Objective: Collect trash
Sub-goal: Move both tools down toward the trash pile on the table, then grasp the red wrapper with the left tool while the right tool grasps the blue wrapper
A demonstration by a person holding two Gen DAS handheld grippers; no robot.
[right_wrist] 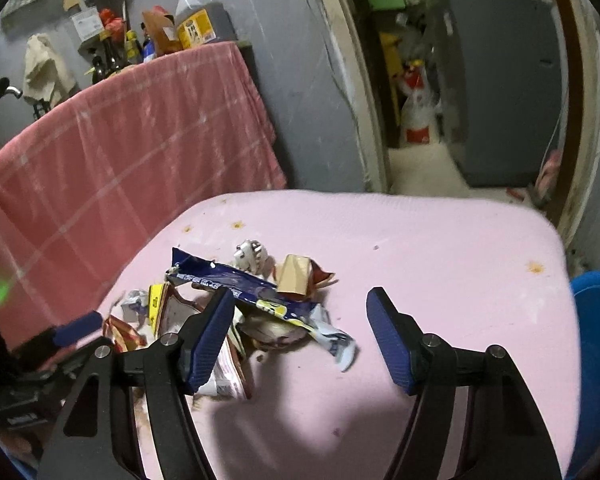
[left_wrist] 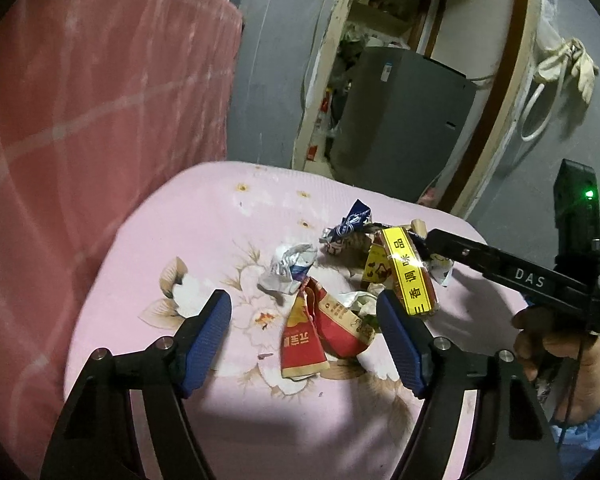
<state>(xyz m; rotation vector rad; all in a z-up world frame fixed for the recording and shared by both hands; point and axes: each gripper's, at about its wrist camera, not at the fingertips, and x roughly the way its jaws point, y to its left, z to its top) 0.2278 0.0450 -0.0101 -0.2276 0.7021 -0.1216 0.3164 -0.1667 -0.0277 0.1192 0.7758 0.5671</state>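
Trash pile [left_wrist: 340, 280] on pink cloth [left_wrist: 204, 216], both jaws apart (nothing clamped); wrappers between.

Hovering over a pink cloth [right_wrist: 440, 248] with right gripper [right_wrist: 300, 320] jaws apart; lying between and left of them, a wrapper pile [right_wrist: 256, 300]; standing far left, a draped red cloth [right_wrist: 132, 128].

Both wrist cameras look steeply down along their fingers, close over the pink table [left_wrist: 204, 216]. Left view faces the wrapper pile [left_wrist: 340, 280] from its left, right view from its right.
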